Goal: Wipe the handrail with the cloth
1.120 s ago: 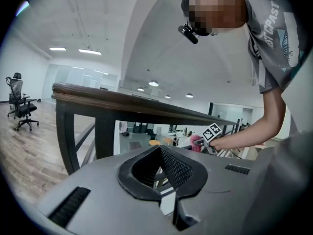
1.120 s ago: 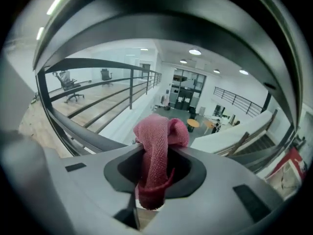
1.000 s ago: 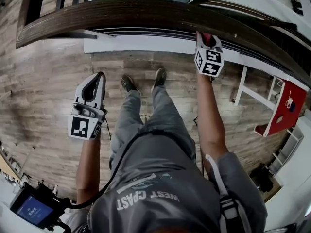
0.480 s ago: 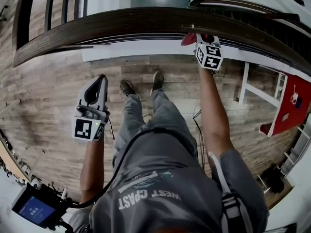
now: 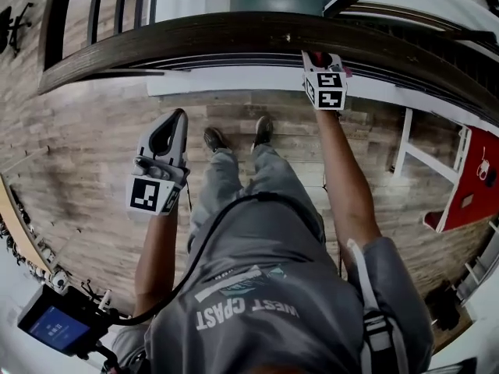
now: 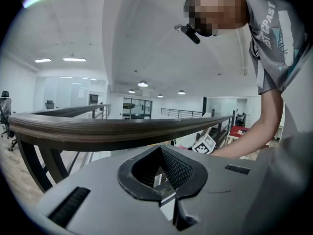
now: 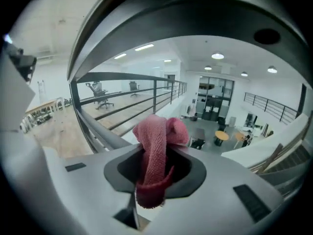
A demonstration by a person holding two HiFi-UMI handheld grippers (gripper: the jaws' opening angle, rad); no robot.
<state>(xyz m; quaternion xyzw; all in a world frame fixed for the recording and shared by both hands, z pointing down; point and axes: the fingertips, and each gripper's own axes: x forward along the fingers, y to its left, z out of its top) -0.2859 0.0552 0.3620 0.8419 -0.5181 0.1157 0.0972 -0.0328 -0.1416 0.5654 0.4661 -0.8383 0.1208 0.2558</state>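
The dark wooden handrail [image 5: 234, 31] curves across the top of the head view. My right gripper [image 5: 318, 58] is up against its near edge, shut on a red cloth [image 5: 315, 56] that presses on the rail. In the right gripper view the cloth [image 7: 157, 141] bunches out of the jaws under the rail's dark underside [image 7: 195, 13]. My left gripper [image 5: 178, 117] hangs lower, apart from the rail, over the floor, with its jaws together and nothing in them. The left gripper view looks past that gripper [image 6: 164, 180] at the handrail [image 6: 112, 129].
Metal balusters [image 5: 97, 6] run below the rail at the upper left. A white ledge [image 5: 234, 80] lies under the rail. A white frame [image 5: 425, 158] and a red panel [image 5: 472, 181] stand at the right. My legs and feet [image 5: 238, 139] are on the wooden floor.
My right gripper has slid the cloth a little to the left along the handrail. The left gripper has drifted slightly up and right, still shut and holding nothing.
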